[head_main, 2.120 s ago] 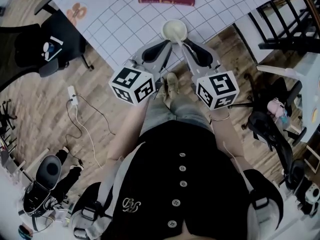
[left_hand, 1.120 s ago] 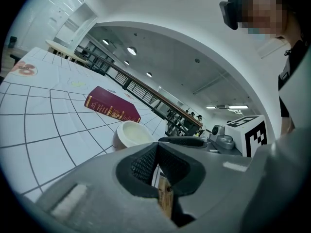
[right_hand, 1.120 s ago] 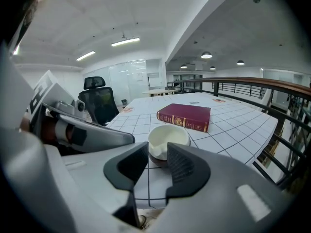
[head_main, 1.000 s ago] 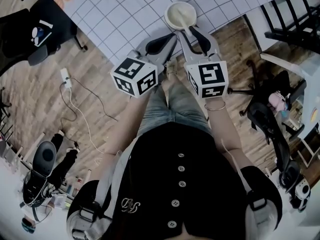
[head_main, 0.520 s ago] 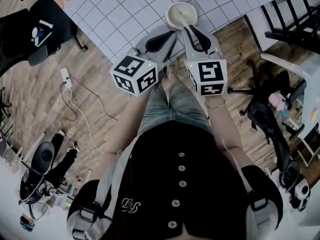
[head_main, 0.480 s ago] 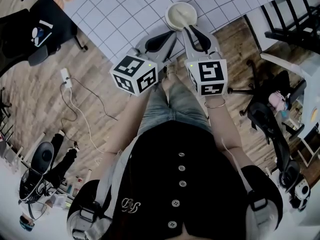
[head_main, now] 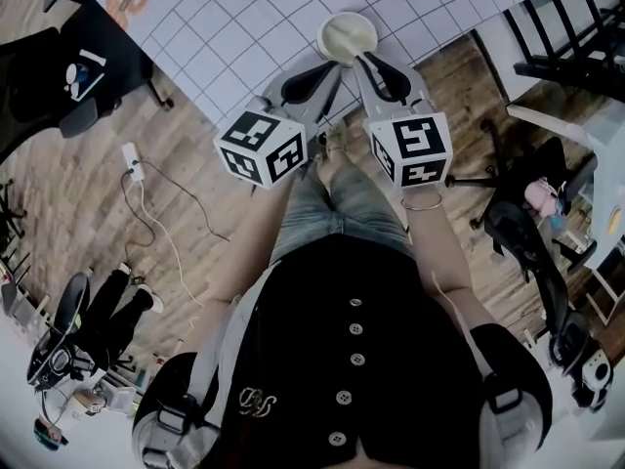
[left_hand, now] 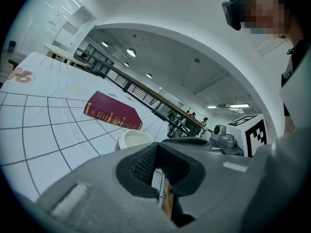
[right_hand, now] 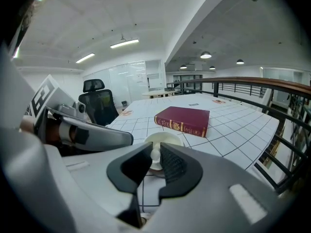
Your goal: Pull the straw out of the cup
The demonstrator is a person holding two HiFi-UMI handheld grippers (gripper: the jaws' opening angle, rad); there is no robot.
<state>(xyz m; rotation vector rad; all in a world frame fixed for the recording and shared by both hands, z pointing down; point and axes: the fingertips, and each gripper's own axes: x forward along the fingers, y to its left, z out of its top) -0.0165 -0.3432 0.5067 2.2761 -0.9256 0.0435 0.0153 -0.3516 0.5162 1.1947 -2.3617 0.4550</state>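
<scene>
straw: only a short pale stub visible between the jaws; lower end lost inside the cup; hard to pick out from the head view.
right gripper: jaws just been closing, now apparently pinching the straw.
left gripper: jaws together, nothing between; tips near the cup.
cup: upright on the gridded table, near its edge.
book: beyond the cup; clipped by the head view's top edge.
against a second ago: cup in the same spot, straw still in it, right jaws narrower.
</scene>
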